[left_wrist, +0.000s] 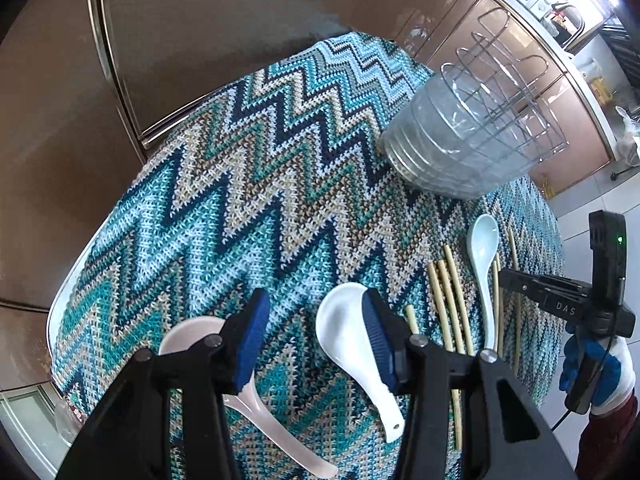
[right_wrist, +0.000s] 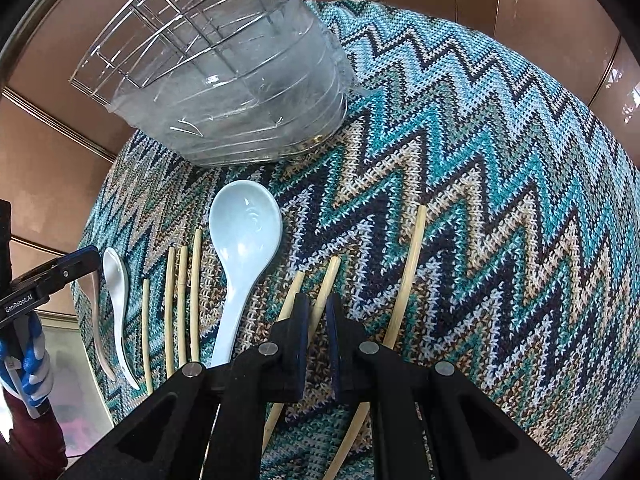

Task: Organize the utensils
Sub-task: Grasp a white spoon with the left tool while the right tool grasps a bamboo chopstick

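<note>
In the left wrist view my left gripper (left_wrist: 314, 304) stands open just above the zigzag cloth (left_wrist: 240, 160). A white spoon (left_wrist: 348, 336) lies against its right pad, and a pink spoon (left_wrist: 188, 336) is partly hidden behind its left finger. In the right wrist view my right gripper (right_wrist: 318, 300) is shut on a bamboo chopstick (right_wrist: 330, 276) lying on the cloth. Another chopstick (right_wrist: 294, 288) runs under its left finger. A pale blue spoon (right_wrist: 244, 220) and several chopsticks (right_wrist: 182, 300) lie to the left. A long chopstick (right_wrist: 408, 272) lies to the right.
A clear plastic tub inside a wire rack (right_wrist: 240, 92) stands at the back of the table, also visible as the tub and rack (left_wrist: 460, 140). Brown cabinet doors surround the table. A gloved hand (left_wrist: 600, 368) holds the right gripper (left_wrist: 508, 280) by the table's right edge.
</note>
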{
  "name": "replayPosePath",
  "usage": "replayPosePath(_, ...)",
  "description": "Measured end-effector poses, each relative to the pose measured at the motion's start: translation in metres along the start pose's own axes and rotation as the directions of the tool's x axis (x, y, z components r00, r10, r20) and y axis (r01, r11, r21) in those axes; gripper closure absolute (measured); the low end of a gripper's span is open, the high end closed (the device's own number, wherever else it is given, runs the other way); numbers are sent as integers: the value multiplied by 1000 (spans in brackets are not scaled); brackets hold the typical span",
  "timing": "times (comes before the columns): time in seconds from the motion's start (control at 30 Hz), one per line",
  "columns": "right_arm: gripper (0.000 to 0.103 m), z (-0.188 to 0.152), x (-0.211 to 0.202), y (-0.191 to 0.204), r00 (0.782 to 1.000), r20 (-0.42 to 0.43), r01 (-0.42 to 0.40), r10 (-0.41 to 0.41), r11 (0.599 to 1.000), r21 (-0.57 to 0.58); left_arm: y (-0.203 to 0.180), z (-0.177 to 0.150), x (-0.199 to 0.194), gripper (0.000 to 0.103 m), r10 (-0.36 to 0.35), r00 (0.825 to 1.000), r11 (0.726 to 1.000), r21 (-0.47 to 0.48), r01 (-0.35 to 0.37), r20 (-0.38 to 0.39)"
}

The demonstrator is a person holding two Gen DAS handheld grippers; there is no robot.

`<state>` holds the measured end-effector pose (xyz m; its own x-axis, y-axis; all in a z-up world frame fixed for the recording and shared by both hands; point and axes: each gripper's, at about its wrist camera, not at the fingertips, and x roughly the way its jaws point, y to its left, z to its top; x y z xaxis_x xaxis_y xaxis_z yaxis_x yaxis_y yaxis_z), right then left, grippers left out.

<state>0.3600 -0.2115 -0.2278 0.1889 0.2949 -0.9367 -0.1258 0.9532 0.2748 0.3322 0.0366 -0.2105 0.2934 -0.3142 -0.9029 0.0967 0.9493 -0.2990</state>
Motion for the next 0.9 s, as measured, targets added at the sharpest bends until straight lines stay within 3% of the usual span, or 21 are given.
replayPosePath(0.4, 93, 18, 2, -2, 999, -42, -11, 11, 1000, 1, 1, 6, 15, 58, -40, 997, 999, -11, 40, -66)
replayPosePath(0.7, 92, 17, -6, -17, 998, -56, -32, 32, 999, 1, -8, 2, 28, 77, -96, 990, 995, -25, 94, -104)
replayPosePath(0.9, 92, 22, -7, -15, 998, -61, -17, 16, 1000, -12, -12, 0, 35, 87, -82, 991, 996, -26, 79, -105)
